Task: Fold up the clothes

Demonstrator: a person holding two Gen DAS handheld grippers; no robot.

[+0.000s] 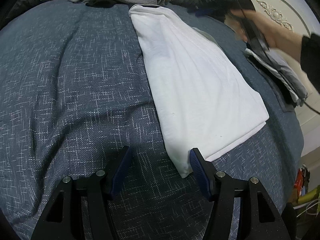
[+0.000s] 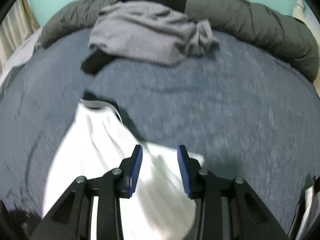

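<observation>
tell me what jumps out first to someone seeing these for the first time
The white folded garment stands out, lying lengthwise on the blue bedspread with both open grippers over it. Behind it, at the far edge of the bed, sits a crumpled grey garment against a dark puffy jacket.

The bedspread [image 1: 80, 80] is rough woven blue cloth flecked white; the shirt [image 1: 192, 84] is soft, matt white cotton; the grey garment [image 2: 144, 36] looks like ribbed knit.
</observation>
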